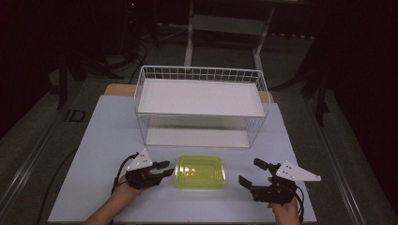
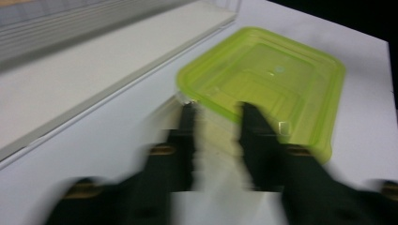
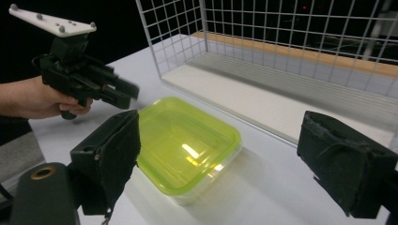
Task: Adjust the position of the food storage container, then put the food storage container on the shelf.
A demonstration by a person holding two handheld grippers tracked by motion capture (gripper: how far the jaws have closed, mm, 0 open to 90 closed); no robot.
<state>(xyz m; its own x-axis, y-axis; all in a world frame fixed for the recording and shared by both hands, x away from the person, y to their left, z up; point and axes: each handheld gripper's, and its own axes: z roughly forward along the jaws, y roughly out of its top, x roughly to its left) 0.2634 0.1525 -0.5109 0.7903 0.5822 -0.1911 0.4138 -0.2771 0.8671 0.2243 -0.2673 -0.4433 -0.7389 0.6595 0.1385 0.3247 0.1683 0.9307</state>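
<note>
Dark floor and dim furniture surround a pale table (image 1: 94, 140), and at its far edge stands a white wire rack (image 1: 201, 105) with two shelves. Between the rack and the near edge, about in the middle, lies a yellow-green container (image 1: 199, 172) with its lid on. Its long axis runs left to right, parallel to the near edge of the table.

The left gripper (image 1: 165, 168) is the nearer one. In the high view its jaws point to the right, at the left short end of the container, and the tips are just beside that end, maybe touching. In the left gripper view the picture is blurred, but the two jaws stand apart with a moderate gap and the container's near corner (image 2: 197, 101) sits right at the tips. They hold nothing that I can see; whether they already touch the rim, I cannot tell.

The right gripper (image 1: 252, 173) is near the right short end, with a clear strip of table between. Its jaws are wide open and empty, and they point to the left and a little toward the rack. In the right gripper view the container (image 3: 185, 143) lies between and beyond the two pads (image 3: 115, 150), so this gripper is lined up with it.

I judge that the left gripper has to go on only a little along the long axis to close on the left end.
</note>
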